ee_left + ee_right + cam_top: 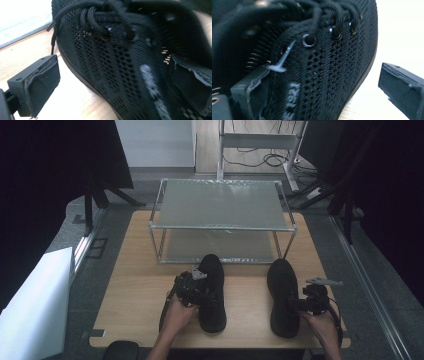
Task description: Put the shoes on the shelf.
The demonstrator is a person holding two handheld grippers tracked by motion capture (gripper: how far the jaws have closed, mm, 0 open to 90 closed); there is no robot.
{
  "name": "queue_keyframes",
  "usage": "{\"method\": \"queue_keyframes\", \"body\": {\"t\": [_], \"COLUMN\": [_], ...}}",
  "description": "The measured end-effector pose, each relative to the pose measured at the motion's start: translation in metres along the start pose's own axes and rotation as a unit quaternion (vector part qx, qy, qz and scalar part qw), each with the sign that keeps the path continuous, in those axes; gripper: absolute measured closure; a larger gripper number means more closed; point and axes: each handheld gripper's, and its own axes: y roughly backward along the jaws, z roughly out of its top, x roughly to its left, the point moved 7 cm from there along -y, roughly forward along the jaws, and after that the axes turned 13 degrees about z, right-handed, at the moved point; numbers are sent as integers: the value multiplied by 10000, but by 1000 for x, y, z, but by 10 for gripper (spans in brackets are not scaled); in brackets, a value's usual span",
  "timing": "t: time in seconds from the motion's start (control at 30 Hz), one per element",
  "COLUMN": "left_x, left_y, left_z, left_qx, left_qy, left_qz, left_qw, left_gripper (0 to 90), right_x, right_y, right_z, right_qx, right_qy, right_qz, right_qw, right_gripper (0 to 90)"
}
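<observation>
Two black shoes sit side by side on the table (135, 270) in front of a rack (222, 220): from above, the left gripper (200, 292) is at the left shoe (212, 292) and the right gripper (300, 304) at the right shoe (283, 295). Left gripper view: jaws wide, one inside the collar, one clear of the sole, not clamped. Right gripper view: the same straddle, jaws apart with no squeeze. My worry is that a shallow bite on soft mesh could let either shoe tip or slip once lifted.

Both hands low and level, left gripper (204, 296) and right gripper (295, 306) jaws spread.
</observation>
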Motion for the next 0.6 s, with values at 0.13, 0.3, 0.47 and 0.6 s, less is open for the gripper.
{"method": "queue_keyframes", "body": {"t": [0.13, 0.3, 0.47, 0.6], "left_x": [0, 3, -2, 2], "left_y": [-12, -23, -22, -18], "left_z": [1, 3, 6, 6], "left_qx": [91, 273, 319, 340], "left_qy": [-133, -126, -273, -382], "left_qz": [185, 275, 245, 525], "left_qw": [9997, 9992, 9988, 9973], "left_gripper": [0, 0, 149, 365], "right_x": [-4, -5, -4, -3], "right_y": [-9, -13, -12, -8], "right_z": [-1, 2, 6, 7], "right_qx": [94, 40, 102, 158], "right_qy": [-43, -34, 248, 527], "right_qz": [-200, -375, -743, -1047], "right_qw": [9997, 9993, 9969, 9930], "right_gripper": [86, 193, 337, 509]}}
